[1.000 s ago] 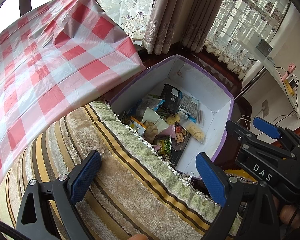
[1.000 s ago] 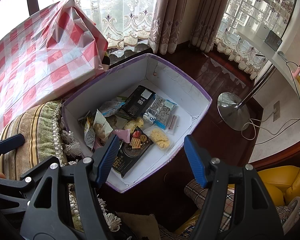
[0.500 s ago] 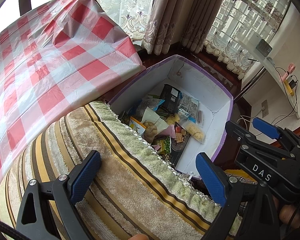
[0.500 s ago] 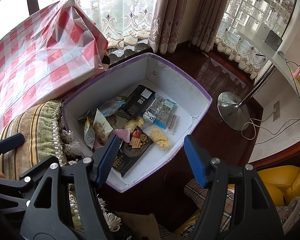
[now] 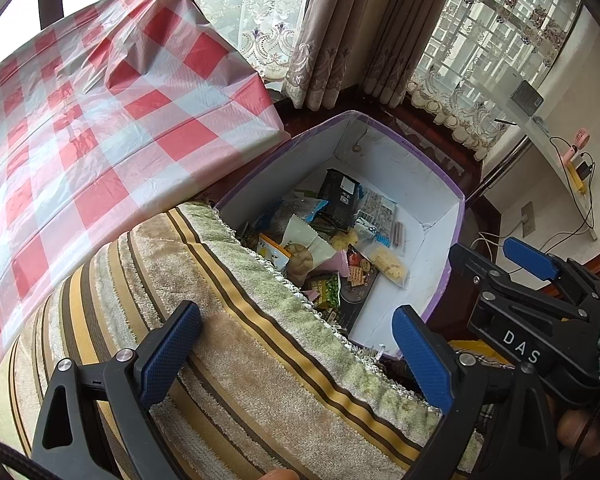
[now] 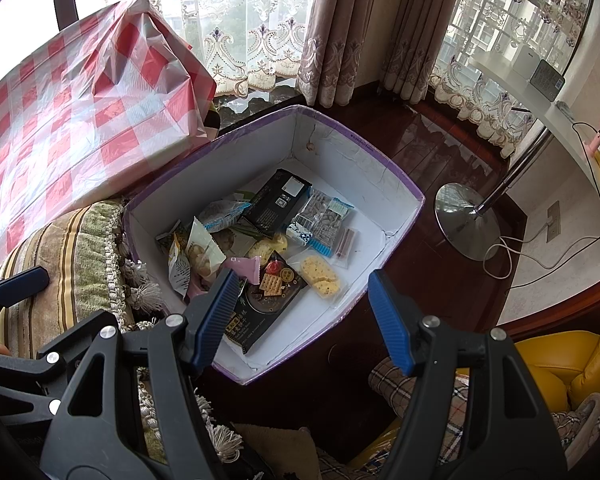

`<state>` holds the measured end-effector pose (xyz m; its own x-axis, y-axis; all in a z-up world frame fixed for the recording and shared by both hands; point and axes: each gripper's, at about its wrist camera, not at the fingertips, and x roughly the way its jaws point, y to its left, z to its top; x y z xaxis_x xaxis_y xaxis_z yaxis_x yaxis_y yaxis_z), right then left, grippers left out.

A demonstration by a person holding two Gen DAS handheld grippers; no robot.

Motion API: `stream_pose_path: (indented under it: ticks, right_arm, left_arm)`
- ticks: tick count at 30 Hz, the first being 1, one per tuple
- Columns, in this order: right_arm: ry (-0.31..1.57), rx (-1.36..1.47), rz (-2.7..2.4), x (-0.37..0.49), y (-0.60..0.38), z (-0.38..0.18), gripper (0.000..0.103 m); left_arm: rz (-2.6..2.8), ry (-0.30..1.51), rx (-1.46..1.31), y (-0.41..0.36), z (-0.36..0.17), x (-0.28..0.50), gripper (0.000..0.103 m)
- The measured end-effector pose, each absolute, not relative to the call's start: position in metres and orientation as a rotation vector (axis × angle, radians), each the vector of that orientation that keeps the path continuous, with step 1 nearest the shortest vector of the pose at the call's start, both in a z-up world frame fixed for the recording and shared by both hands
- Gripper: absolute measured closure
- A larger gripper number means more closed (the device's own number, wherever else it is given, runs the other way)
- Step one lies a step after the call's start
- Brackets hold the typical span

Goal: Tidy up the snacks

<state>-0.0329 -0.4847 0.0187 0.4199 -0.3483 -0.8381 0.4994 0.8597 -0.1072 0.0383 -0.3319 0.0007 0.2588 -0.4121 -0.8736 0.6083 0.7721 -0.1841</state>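
Covering the table on the left, a red-and-white checked cloth (image 5: 100, 120) is hanging down beside a striped, fringed cushion (image 5: 240, 360). Sitting on the dark wooden floor (image 6: 440, 152) just past that cushion is a purple-edged cardboard box (image 6: 340, 152) with white inner walls, and the snacks are lying loose on its bottom. Among them, a long black cracker packet (image 6: 268, 304) is lying nearest the front wall, a black box (image 6: 278, 200) is resting toward the back, a clear bag of nuts (image 6: 326, 216) is lying just beside it, and a small clear pack of yellow biscuits (image 6: 320, 276) is sitting by the cracker packet. The left gripper (image 5: 296, 356) is hovering over the cushion, jaws spread and holding nothing. The right gripper (image 6: 300, 312) is hanging above the box's near edge, jaws likewise spread apart and empty.
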Motion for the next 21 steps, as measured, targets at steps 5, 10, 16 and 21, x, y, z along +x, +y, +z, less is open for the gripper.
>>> stream_pose_path:
  ticks: [5,10,16,21]
  right_arm:
    - [1.006,0.168,-0.534,-0.0328,-0.4846,0.0186,0.033]
    - [1.008,0.169,-0.533,-0.0330,-0.4848,0.0175,0.033]
    - [1.008,0.168,-0.533,-0.0330,-0.4848,0.0175,0.033]
    - [1.008,0.168,-0.532,-0.0326,-0.4855,0.0178,0.033]
  left_arm:
    - [-0.698,1.111,0.205,-0.3319,0.0008,0.0385,0.006]
    - [-0.698,1.111,0.204,-0.3319,0.0008,0.0385,0.005]
    - [-0.698,1.111,0.204,-0.3319,0.0008,0.0388,0.005]
    - [-0.700,1.112,0.204,-0.3322,0.0007,0.0387,0.004]
